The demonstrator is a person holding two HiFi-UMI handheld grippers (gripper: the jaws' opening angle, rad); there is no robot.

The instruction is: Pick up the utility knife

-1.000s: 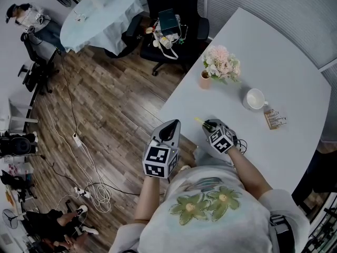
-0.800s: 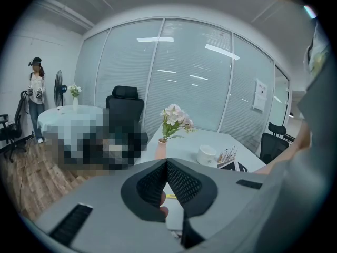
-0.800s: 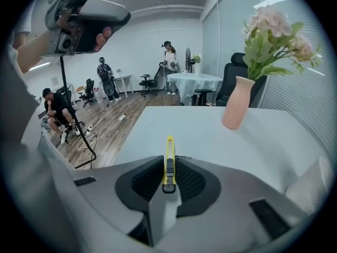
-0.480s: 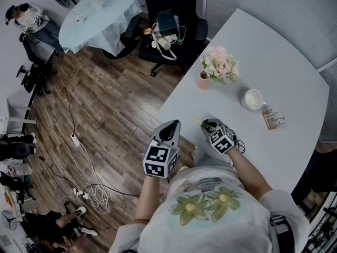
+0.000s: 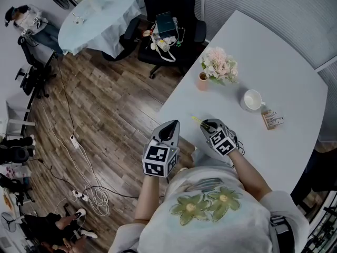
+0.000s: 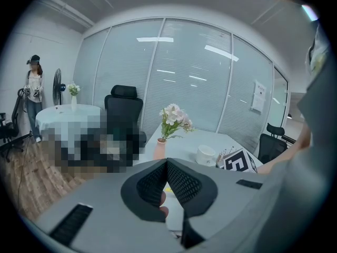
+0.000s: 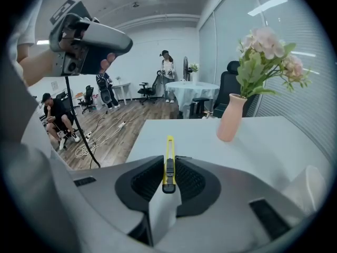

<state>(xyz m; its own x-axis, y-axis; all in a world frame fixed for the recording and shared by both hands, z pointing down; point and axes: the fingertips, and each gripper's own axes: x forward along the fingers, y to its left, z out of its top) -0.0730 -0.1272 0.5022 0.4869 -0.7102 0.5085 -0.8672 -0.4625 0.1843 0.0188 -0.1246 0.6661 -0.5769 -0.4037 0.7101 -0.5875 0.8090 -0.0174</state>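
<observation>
The yellow utility knife (image 7: 168, 159) is pinched edge-on between the pads of my right gripper (image 7: 168, 168), and its front end sticks out past the jaws. It hangs a little above the white table (image 7: 263, 141). In the head view the knife (image 5: 197, 121) pokes out to the upper left of the right gripper (image 5: 206, 124), near the table's near left edge. My left gripper (image 5: 169, 126) hovers off the table's edge over the wooden floor. Its jaws (image 6: 167, 163) meet at the tips with nothing between them.
A pink vase of flowers (image 5: 217, 67) stands further back on the table (image 5: 284, 67), with a white cup (image 5: 254, 99) and a small printed box (image 5: 274, 120) to the right. A black office chair (image 5: 168, 30), a cloth-covered round table (image 5: 100, 15) and floor cables (image 5: 89, 188) lie to the left.
My right gripper has lifted slightly with the knife in it. The left gripper has stayed where it was.
</observation>
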